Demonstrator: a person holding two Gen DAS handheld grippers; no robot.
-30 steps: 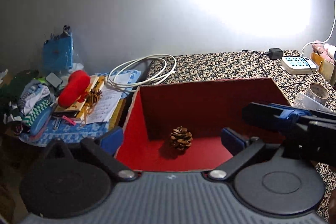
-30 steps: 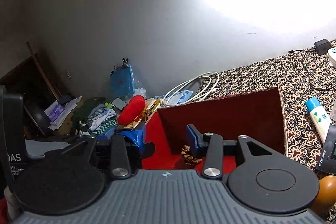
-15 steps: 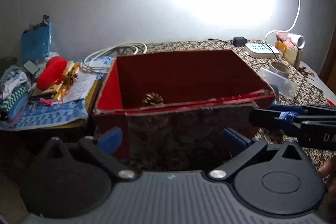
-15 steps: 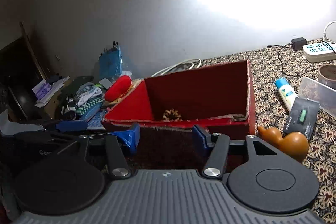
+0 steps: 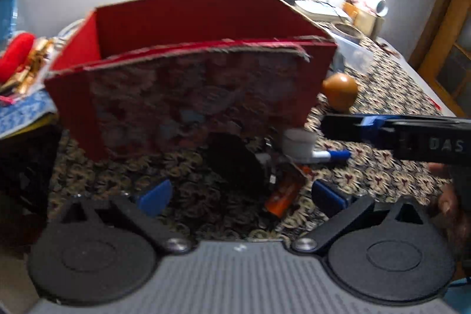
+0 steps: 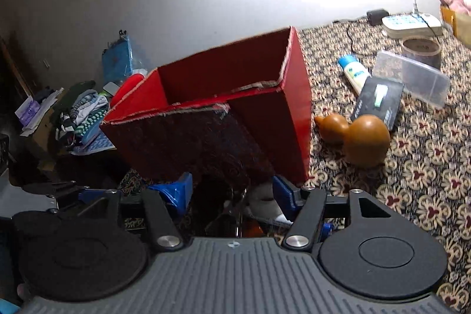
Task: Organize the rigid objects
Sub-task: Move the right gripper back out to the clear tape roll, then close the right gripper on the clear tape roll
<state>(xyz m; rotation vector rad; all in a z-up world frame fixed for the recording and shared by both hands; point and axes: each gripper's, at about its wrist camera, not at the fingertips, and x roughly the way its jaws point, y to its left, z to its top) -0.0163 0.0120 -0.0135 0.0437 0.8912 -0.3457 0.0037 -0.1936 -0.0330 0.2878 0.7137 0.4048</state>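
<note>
A red cardboard box [image 5: 206, 64] [image 6: 223, 108] stands open-topped on the patterned table, and its near wall hides the inside. In front of it lies a small heap: a black round thing [image 5: 232, 164], a white cap [image 5: 297, 141], a blue marker [image 5: 334, 155] and an orange item [image 5: 282, 199]. My left gripper [image 5: 241, 196] is open low over this heap, holding nothing. My right gripper [image 6: 231, 194] [image 5: 338, 122] comes in from the right; its jaws are opening, with the white cap [image 6: 265, 196] and dark clutter below and between them, ungripped. A brown gourd [image 6: 359, 137] [image 5: 338, 90] lies right of the box.
Right of the box lie a white tube [image 6: 354, 74], a black packet [image 6: 379, 102], a clear plastic case [image 6: 412, 78], a tape roll [image 6: 421, 49] and a power strip [image 6: 412, 24]. Clothes [image 6: 79, 111] and a red plush [image 5: 17, 55] are piled to the left.
Both grippers have dropped from over the box to low in front of its near wall. The pine cone inside is now hidden. The right jaws have widened.
</note>
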